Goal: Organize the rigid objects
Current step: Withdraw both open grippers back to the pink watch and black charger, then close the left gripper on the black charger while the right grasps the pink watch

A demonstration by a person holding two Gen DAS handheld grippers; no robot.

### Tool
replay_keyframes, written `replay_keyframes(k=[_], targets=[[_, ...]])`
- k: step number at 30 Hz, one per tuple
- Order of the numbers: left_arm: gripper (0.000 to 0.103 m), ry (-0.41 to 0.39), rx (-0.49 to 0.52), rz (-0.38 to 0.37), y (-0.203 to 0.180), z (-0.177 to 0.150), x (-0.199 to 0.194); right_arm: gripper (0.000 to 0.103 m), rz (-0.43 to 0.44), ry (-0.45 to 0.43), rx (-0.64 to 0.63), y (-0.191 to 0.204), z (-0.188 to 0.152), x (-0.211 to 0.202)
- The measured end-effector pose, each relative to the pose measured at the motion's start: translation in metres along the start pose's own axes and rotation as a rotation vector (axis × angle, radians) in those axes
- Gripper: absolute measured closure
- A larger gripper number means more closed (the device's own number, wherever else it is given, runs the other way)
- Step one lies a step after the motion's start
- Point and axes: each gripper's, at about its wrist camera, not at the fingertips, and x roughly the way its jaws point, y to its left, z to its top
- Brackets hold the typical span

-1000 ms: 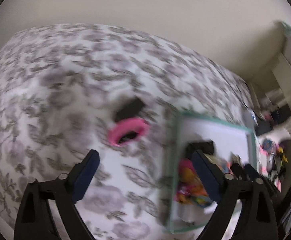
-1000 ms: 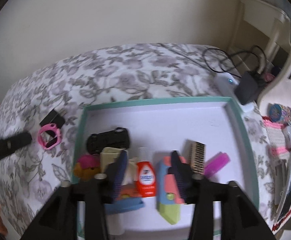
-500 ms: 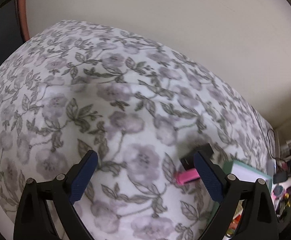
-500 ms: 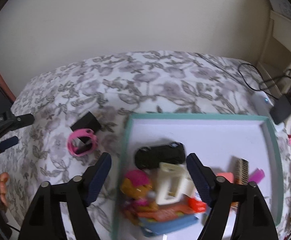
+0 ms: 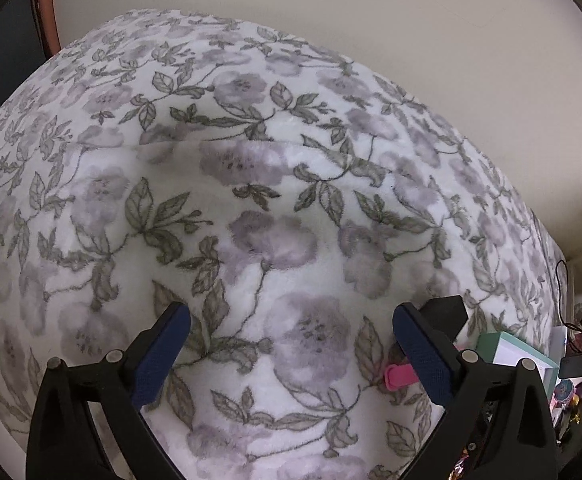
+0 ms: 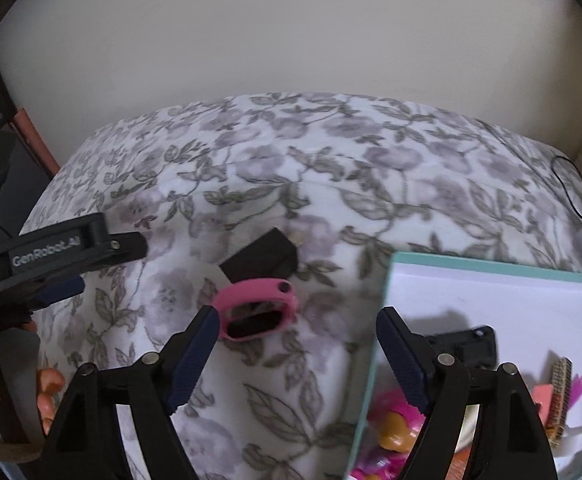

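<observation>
We note the right gripper spread and empty over the floral blanket, jaws lately widening. Just beyond lies the pink watch touching a black box, beside the tray's left edge. The left gripper is spread, nothing between.

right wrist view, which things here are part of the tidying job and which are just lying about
Part of the job:
- pink band, loose on the blanket
- black box behind it
- teal tray
- black toy car in the tray
- doll in the tray

Just lying about:
- floral blanket
- black cable
</observation>
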Motion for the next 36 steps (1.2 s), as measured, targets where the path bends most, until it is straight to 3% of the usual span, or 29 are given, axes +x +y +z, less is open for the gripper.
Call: replay_keyframes(k=[13,15,20,24,36], targets=[[0.002,0.052,0.016,0.023,-0.001,0.011,0.027,0.02,0.034,0.039,0.004,0.01,0.006,0.036],[0.002,0.061,0.018,0.019,-0.003,0.012,0.03,0.022,0.037,0.044,0.002,0.011,0.005,0.039],[0.002,0.085,0.024,0.007,-0.007,0.01,0.037,0.04,0.09,0.053,0.016,0.011,0.005,0.04],[0.002,0.093,0.033,-0.001,-0.01,0.009,0.037,0.04,0.099,0.054,0.006,0.013,0.003,0.039],[0.002,0.083,0.049,-0.104,-0.033,0.012,0.025,0.04,0.092,0.005,0.08,-0.019,0.023,0.01]])
